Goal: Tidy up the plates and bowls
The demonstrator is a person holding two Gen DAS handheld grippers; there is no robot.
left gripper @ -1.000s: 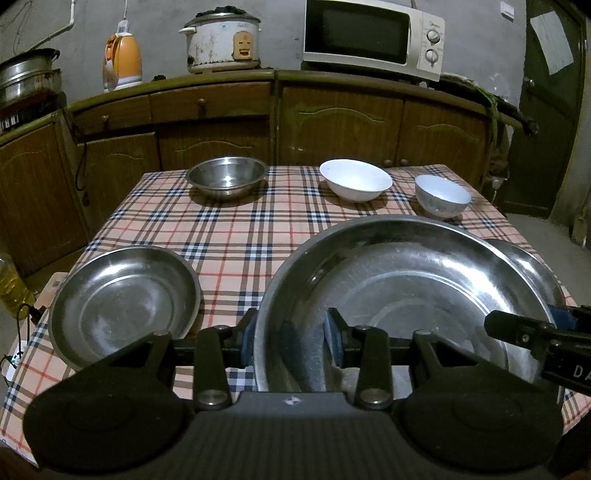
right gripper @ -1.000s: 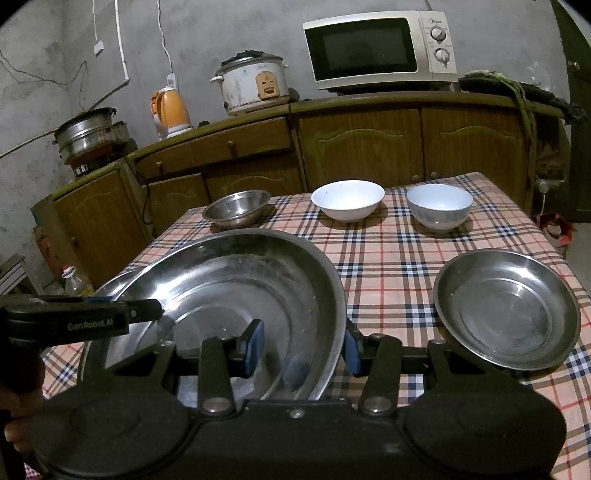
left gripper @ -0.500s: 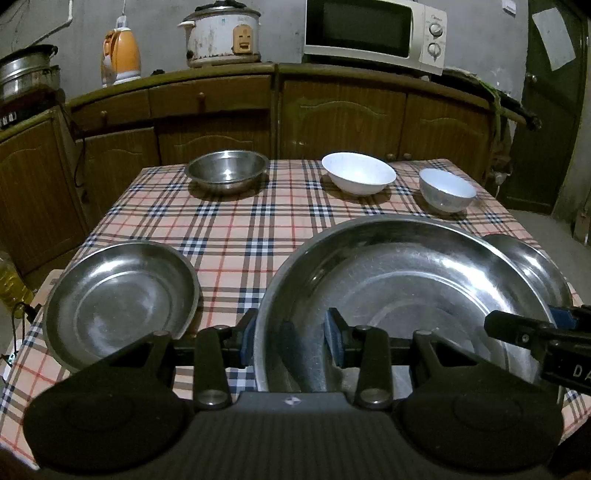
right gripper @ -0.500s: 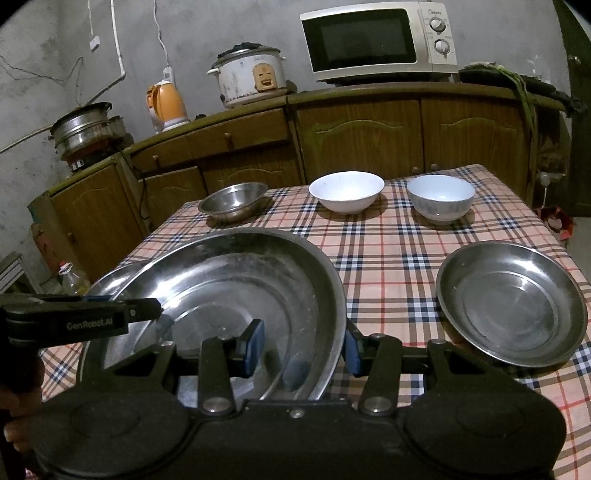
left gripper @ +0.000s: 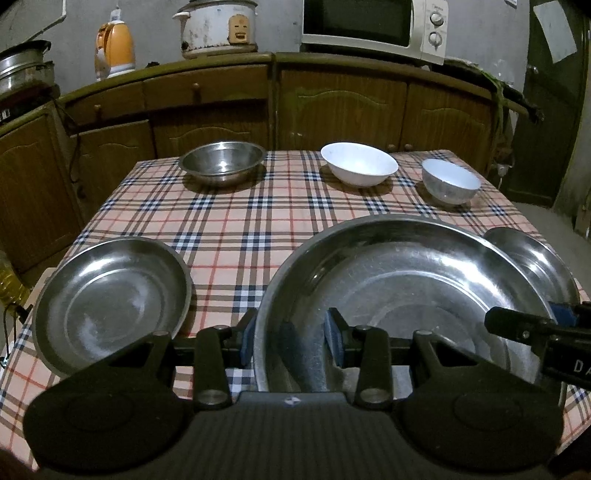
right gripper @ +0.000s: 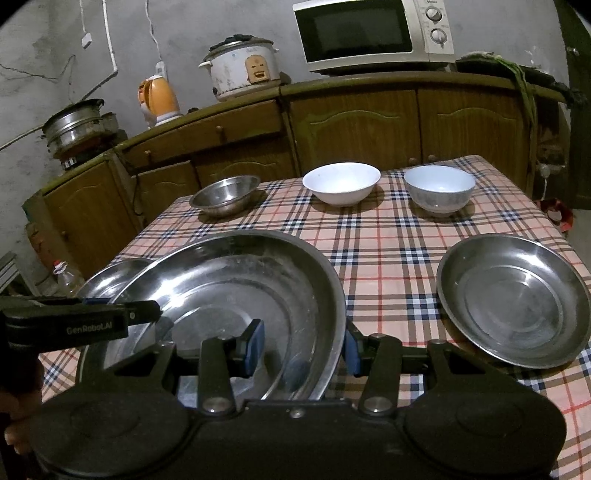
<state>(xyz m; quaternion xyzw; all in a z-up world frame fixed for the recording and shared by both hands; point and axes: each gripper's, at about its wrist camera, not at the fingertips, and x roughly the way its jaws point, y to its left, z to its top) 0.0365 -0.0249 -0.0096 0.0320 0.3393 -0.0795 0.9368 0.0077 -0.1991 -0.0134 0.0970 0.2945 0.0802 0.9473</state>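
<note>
A large steel plate is held between my two grippers over the near part of the checked table. My left gripper is shut on its left rim, one pad outside the wall and one inside. My right gripper is shut on its right rim the same way. A smaller steel plate lies at the near left, and another at the near right. Along the far side stand a steel bowl, a wide white bowl and a small white bowl.
Wooden cupboards run behind the table, carrying a microwave, a rice cooker and an orange kettle. A bottle stands on the floor at the left. Bare cloth lies between the near plates and the far bowls.
Both grippers keep the same hold on the large plate. The far bowls and cupboards have slid slightly up in both views; nothing on the table has moved.
</note>
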